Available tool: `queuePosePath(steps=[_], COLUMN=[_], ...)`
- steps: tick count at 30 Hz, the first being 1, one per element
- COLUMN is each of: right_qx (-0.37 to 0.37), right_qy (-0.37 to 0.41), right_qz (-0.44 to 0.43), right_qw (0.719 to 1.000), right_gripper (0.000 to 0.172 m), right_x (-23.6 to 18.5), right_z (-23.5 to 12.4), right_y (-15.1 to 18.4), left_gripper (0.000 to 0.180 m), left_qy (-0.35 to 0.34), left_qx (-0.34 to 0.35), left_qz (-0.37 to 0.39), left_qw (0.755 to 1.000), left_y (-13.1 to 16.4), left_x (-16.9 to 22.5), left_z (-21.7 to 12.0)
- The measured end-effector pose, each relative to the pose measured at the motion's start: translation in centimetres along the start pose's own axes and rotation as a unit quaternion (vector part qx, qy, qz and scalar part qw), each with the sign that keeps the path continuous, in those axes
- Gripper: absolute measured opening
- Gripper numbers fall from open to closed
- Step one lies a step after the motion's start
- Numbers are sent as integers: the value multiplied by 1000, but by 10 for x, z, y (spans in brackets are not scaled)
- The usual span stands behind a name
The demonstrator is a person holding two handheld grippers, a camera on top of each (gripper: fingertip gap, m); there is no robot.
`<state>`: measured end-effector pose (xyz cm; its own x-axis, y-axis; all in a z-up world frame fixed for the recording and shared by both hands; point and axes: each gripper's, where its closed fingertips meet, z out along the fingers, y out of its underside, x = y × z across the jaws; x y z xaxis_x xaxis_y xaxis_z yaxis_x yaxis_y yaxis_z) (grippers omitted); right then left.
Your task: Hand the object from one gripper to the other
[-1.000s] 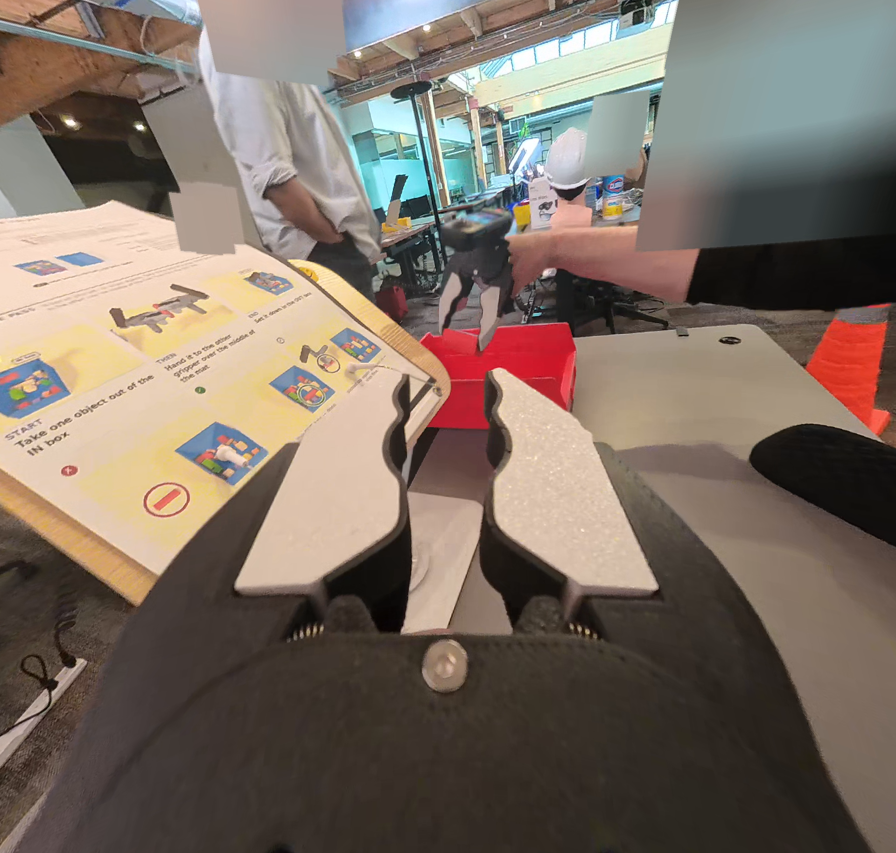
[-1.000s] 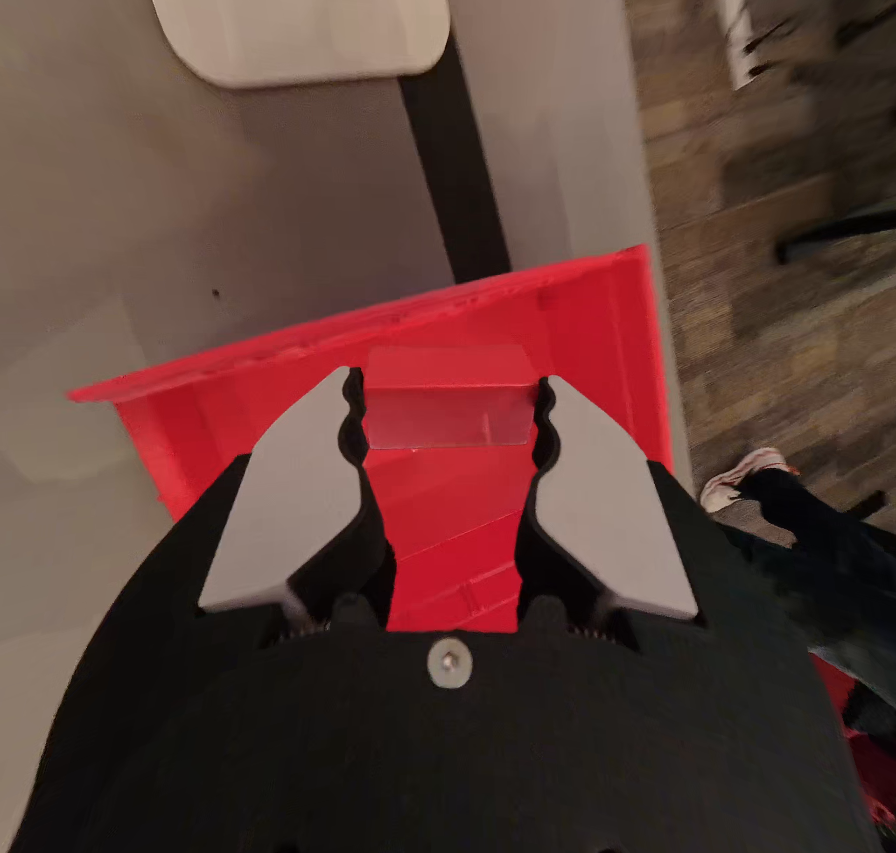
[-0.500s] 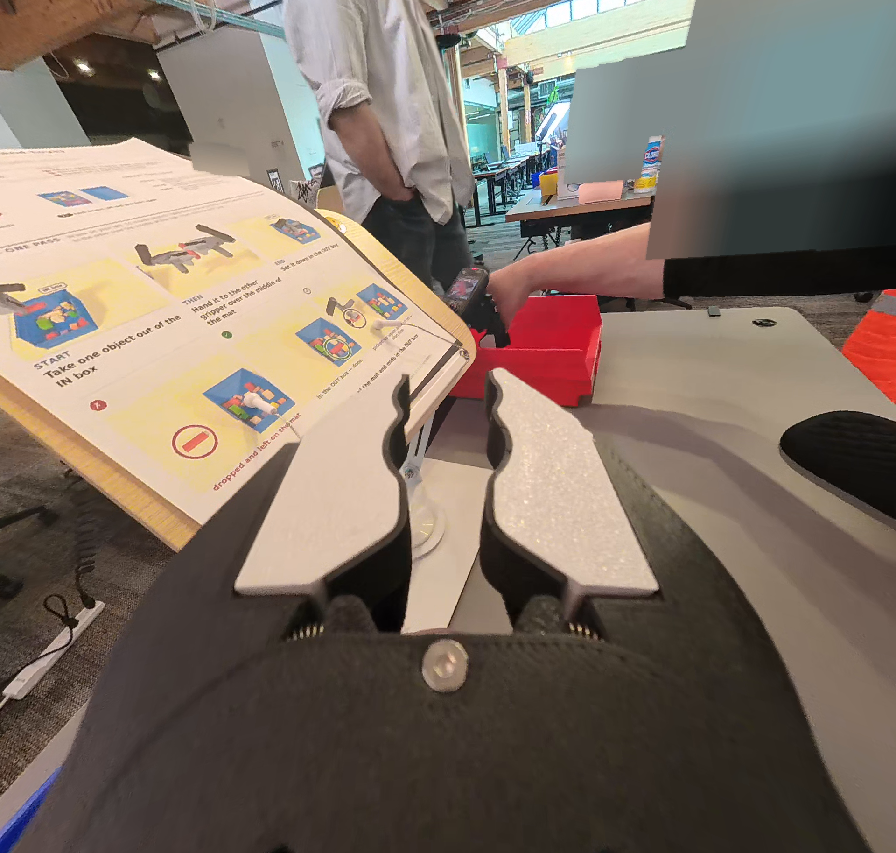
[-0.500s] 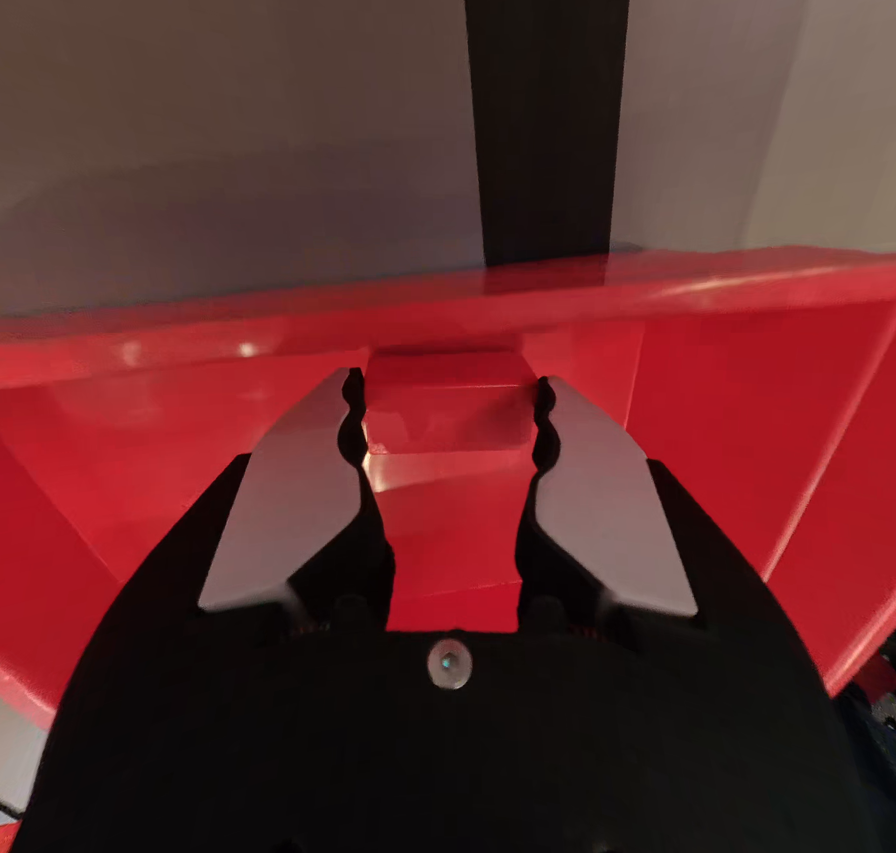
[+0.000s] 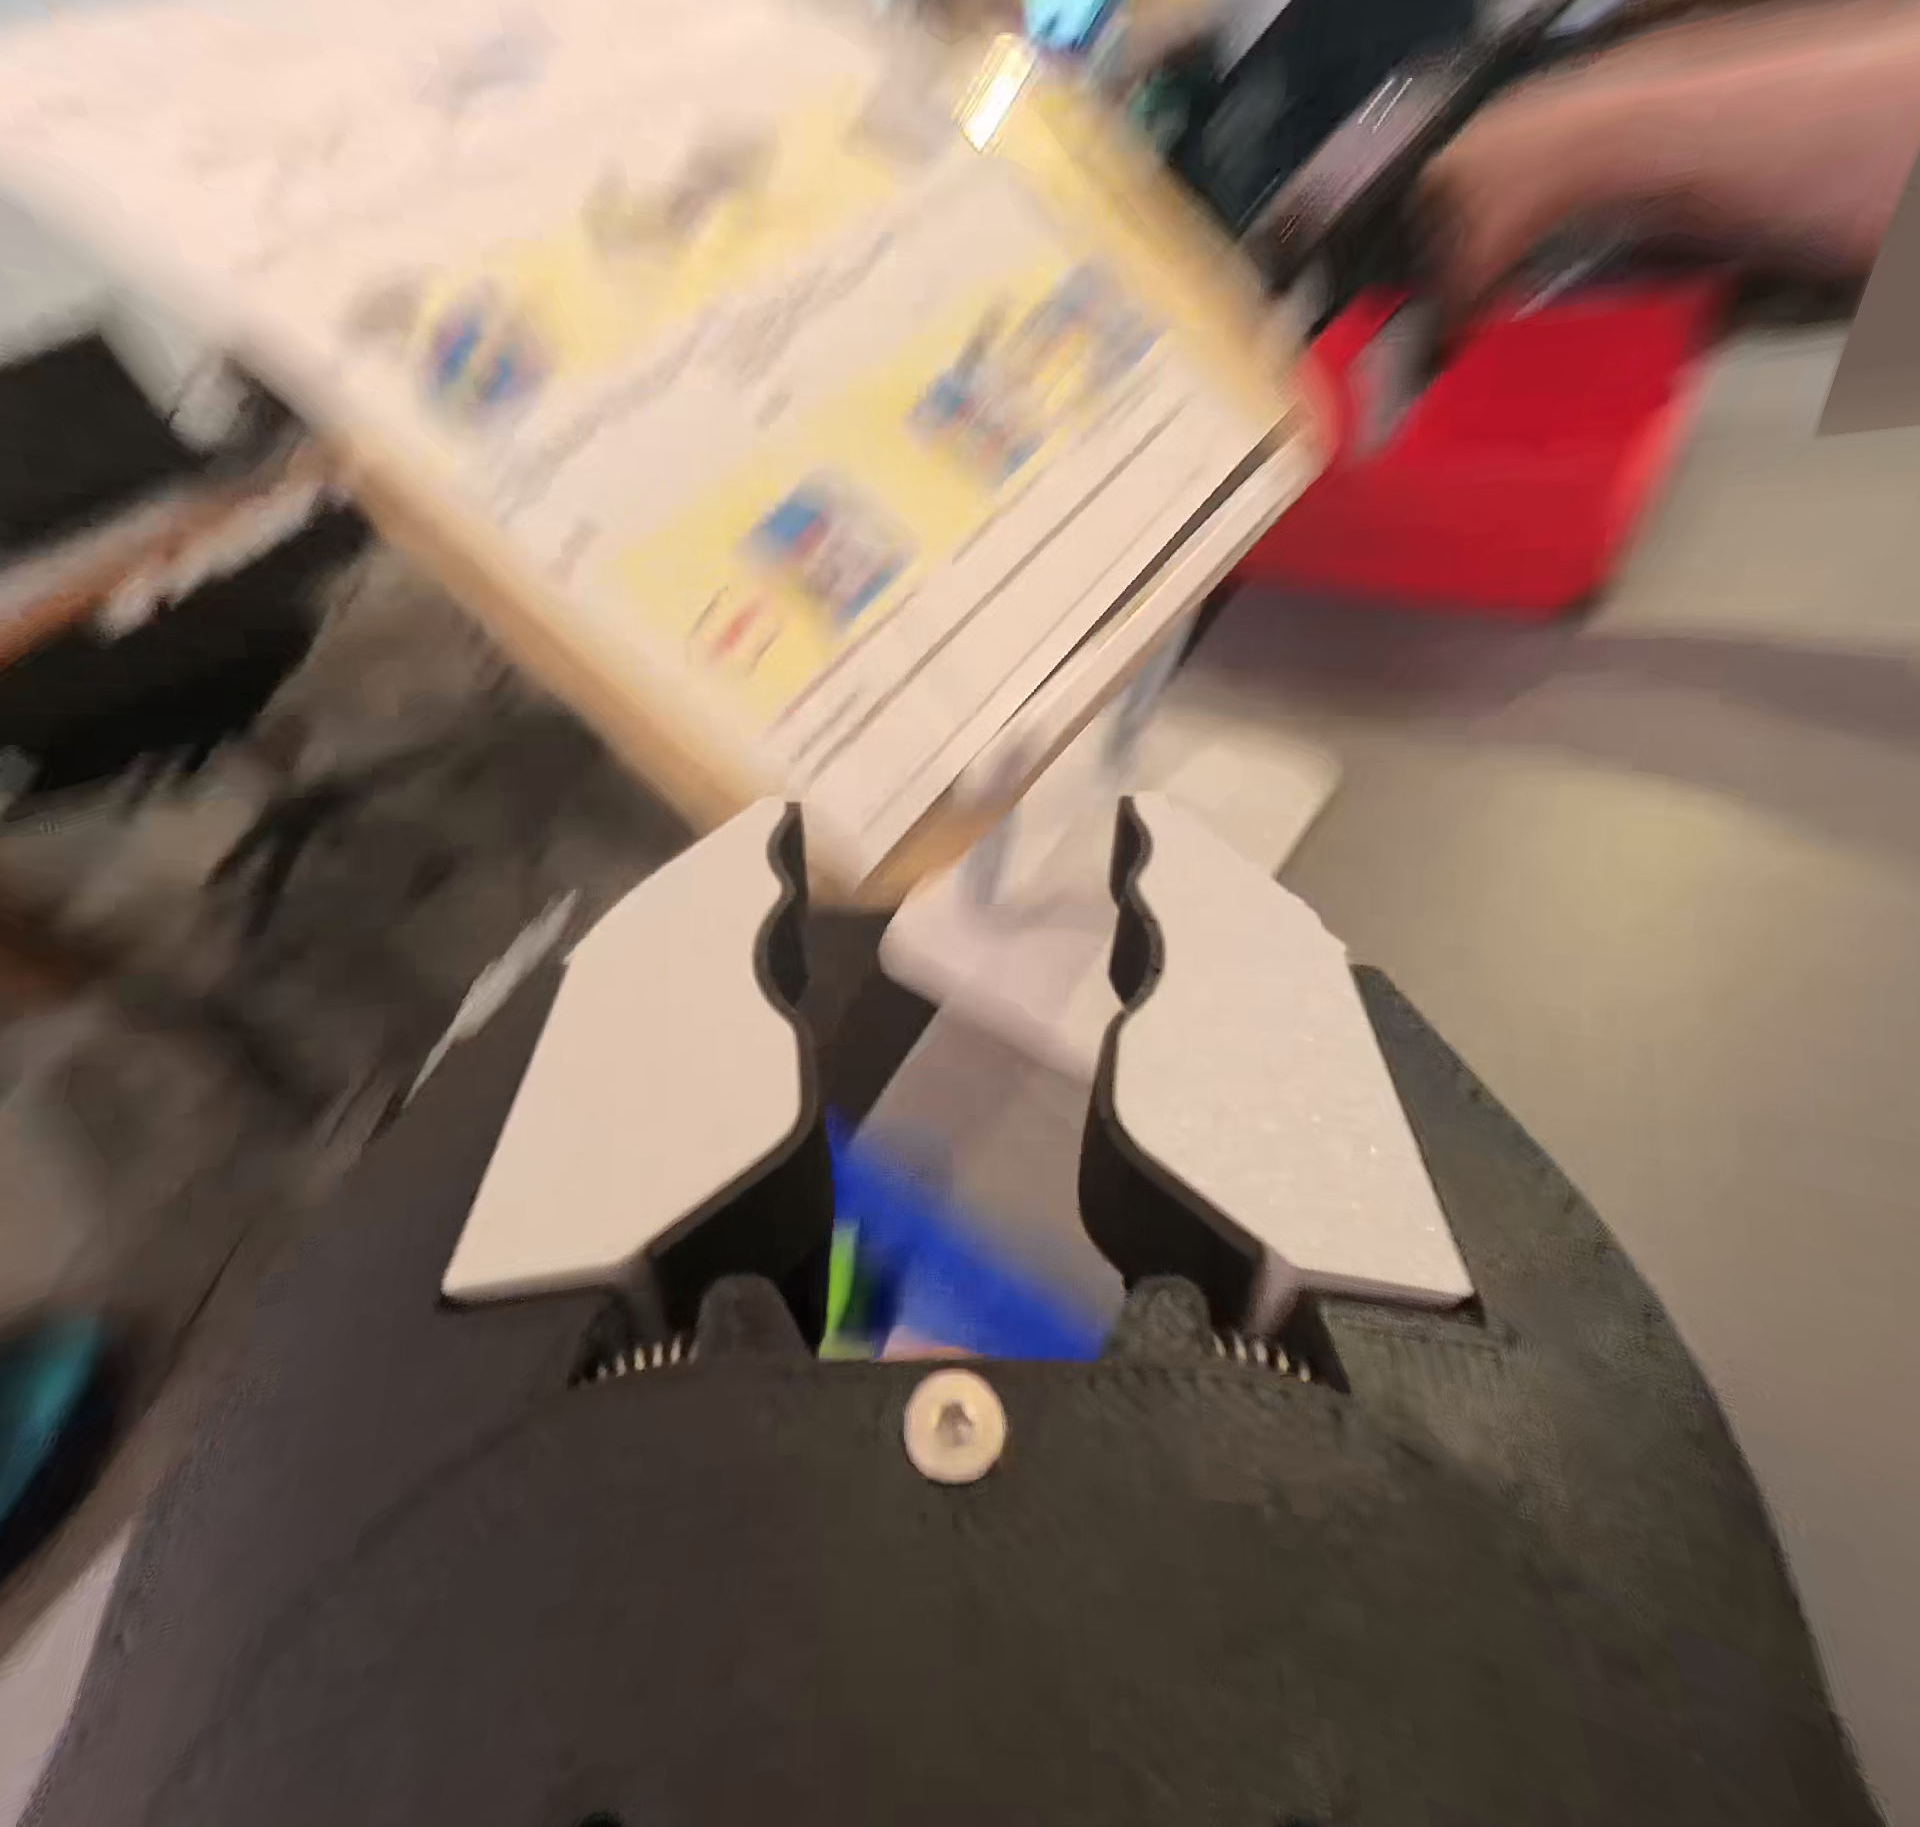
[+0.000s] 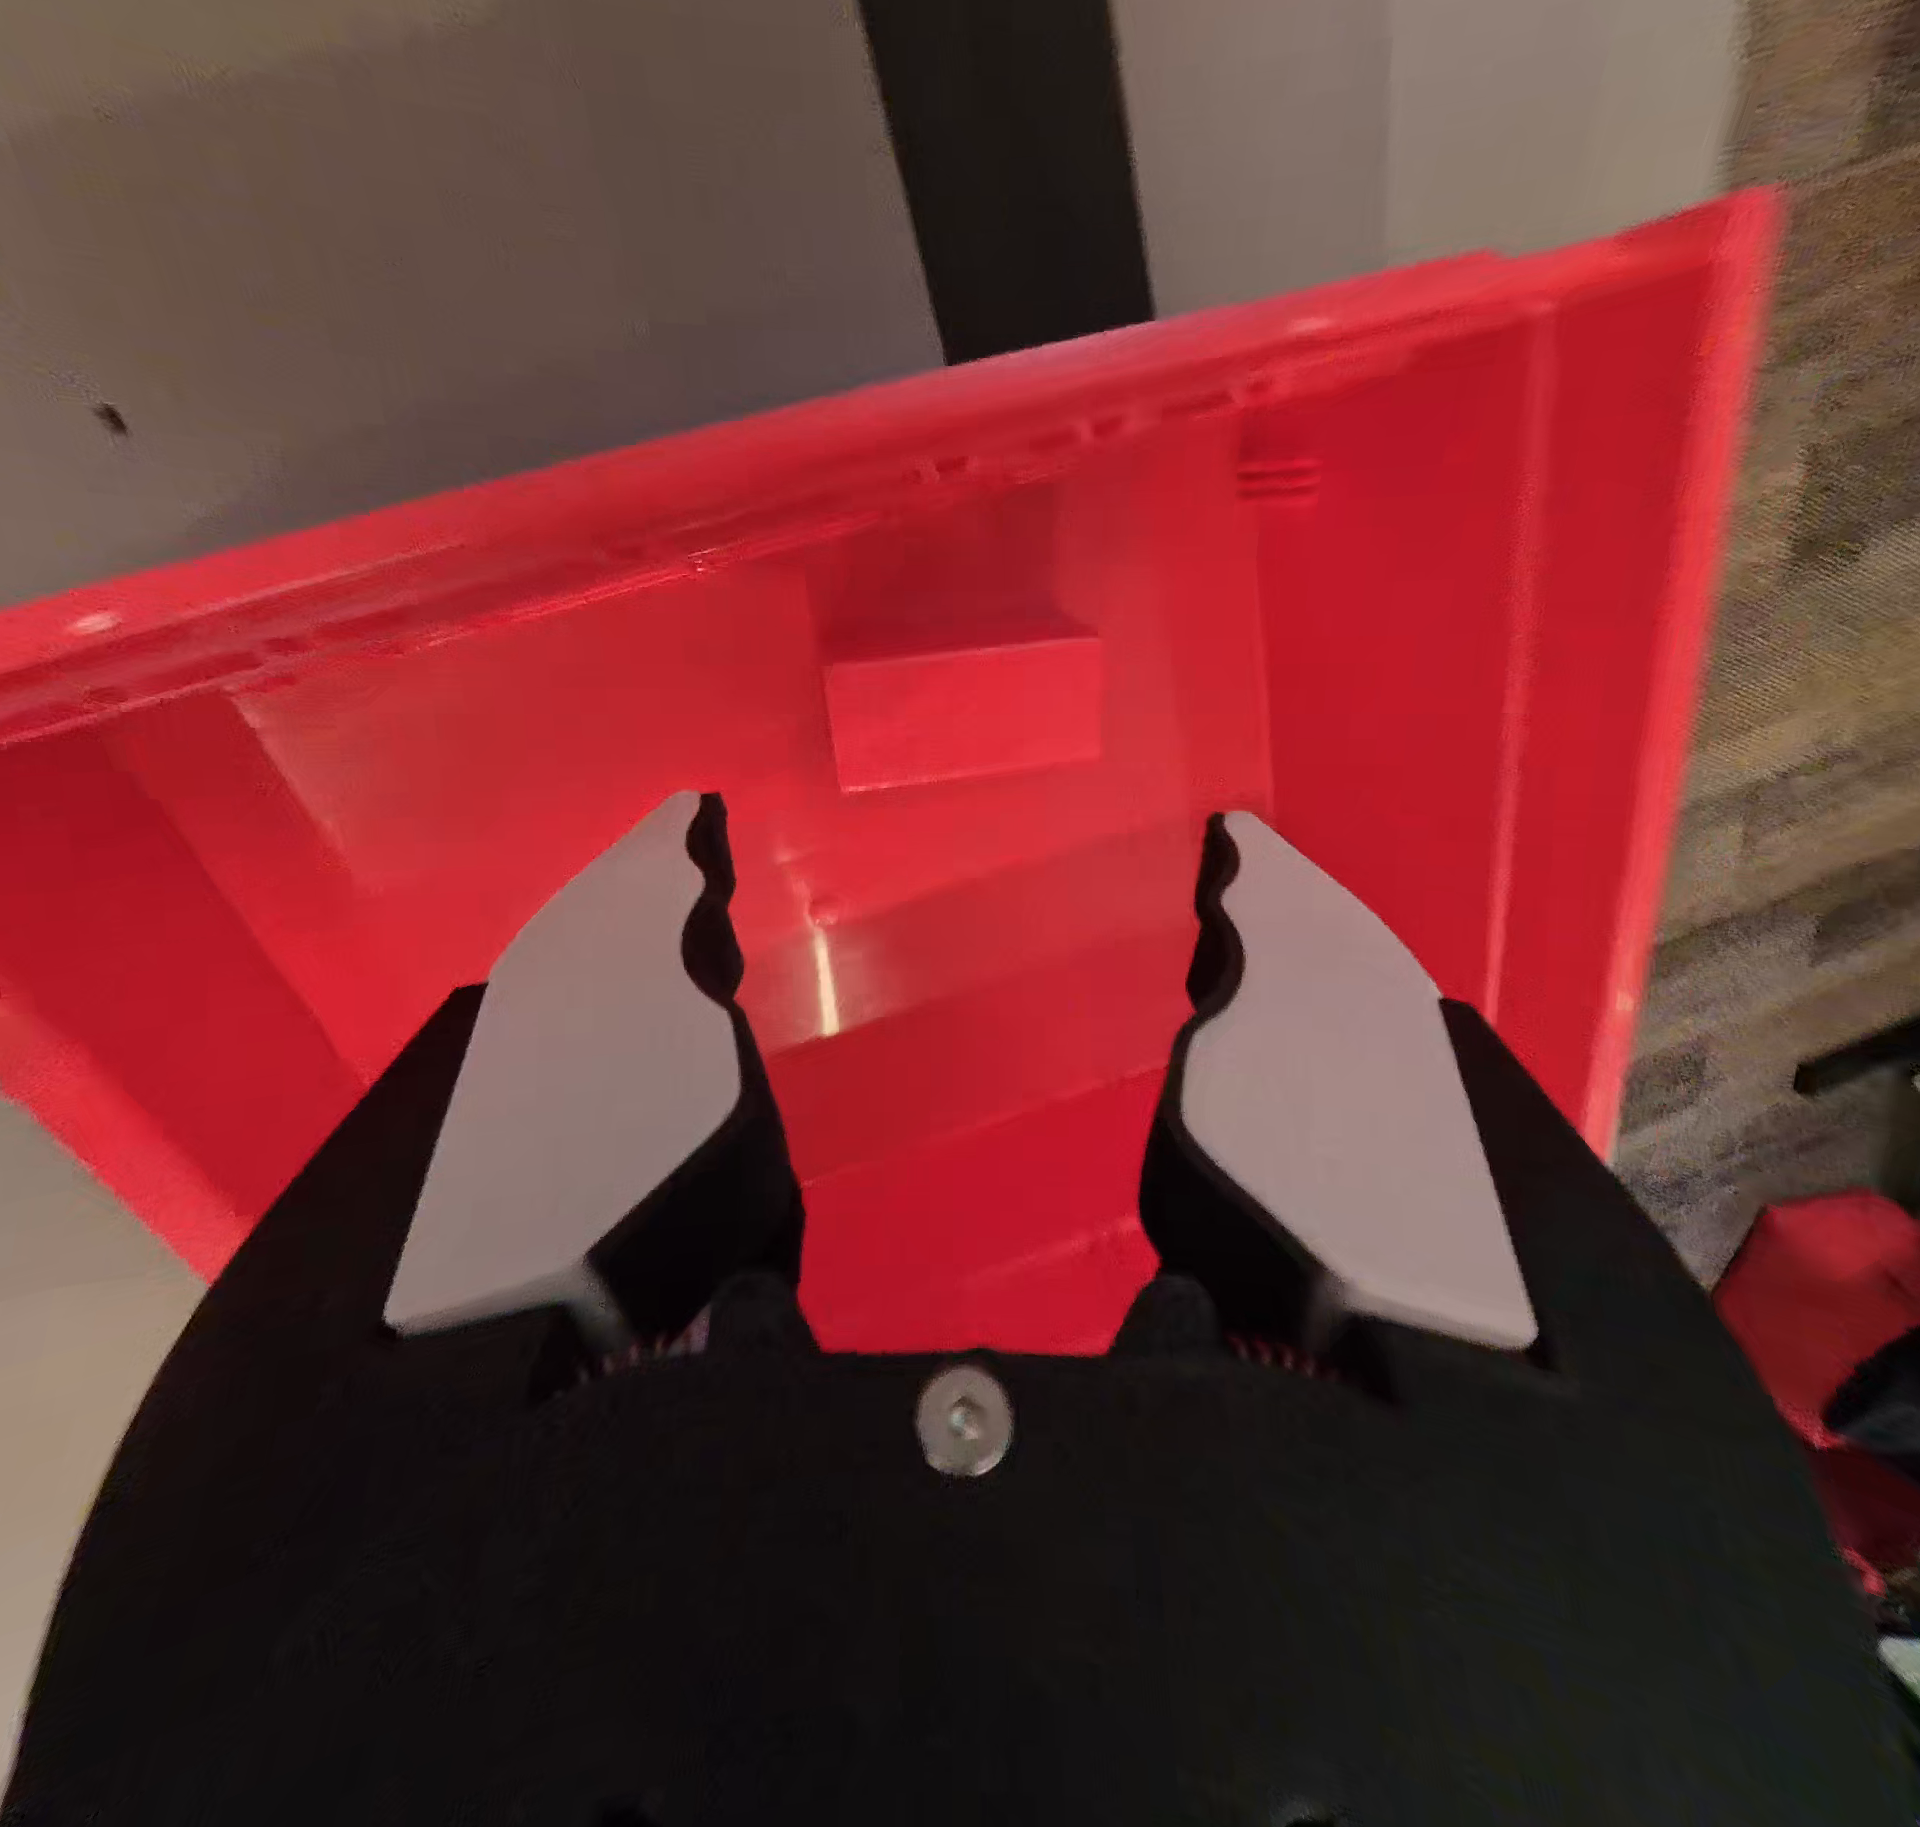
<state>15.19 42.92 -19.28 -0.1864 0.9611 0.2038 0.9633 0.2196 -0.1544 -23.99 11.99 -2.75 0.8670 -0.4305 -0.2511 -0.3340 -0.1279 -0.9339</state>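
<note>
In the right wrist view a small rectangular block (image 6: 961, 707), red-looking in the bin's light, lies on the floor of the red bin (image 6: 1403, 738) near its far wall. My right gripper (image 6: 961, 811) hovers over the bin, open wide, with the block lying free beyond the fingertips and nothing between the pads. The left wrist view is heavily blurred. My left gripper (image 5: 958, 809) is open and empty, pointing at the lower edge of the instruction board (image 5: 831, 406). The red bin (image 5: 1486, 447) shows at the upper right, with a hand and the other gripper (image 5: 1351, 167) above it.
A black gap (image 6: 997, 115) splits the grey table (image 6: 416, 167) beyond the bin. Wood-look floor (image 6: 1818, 634) lies to the right. A white stand base (image 5: 1039, 967) sits under the board, and a blue thing (image 5: 966, 1247) shows below the left fingers.
My right gripper was shut on the block over and in the bin; now its jaws are open and drawn back, and the block lies in the bin. My left gripper opened wider and swung fast.
</note>
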Motion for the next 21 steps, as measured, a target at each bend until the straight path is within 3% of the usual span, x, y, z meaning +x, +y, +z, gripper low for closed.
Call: queuePosePath(steps=[3,5,11,17,21], right_qx=[30,59,90,88,96], right_qy=[53,73,106,128,127], right_qz=[24,36,19,-26,-46], right_qw=[998,995,990,988,986], right_gripper=[77,77,74,70,69], right_x=[-3,-12,-49,-83,-100], right_z=[-38,-62,-105,-115,-116], right_y=[-4,-11,-22,-44,-57], left_gripper=[57,58,63,65,51], left_qy=[-104,-133,-87,-111,-115], left_qx=[-143,-215,-321,-502,-559], left_qz=[1,-1,-21,-101,-119], left_qw=[984,968,943,852,812], left_y=[59,96,165,253,276], left_x=[-46,-64,-86,-125,-128], left_z=[-14,-25,-21,-26,-20])
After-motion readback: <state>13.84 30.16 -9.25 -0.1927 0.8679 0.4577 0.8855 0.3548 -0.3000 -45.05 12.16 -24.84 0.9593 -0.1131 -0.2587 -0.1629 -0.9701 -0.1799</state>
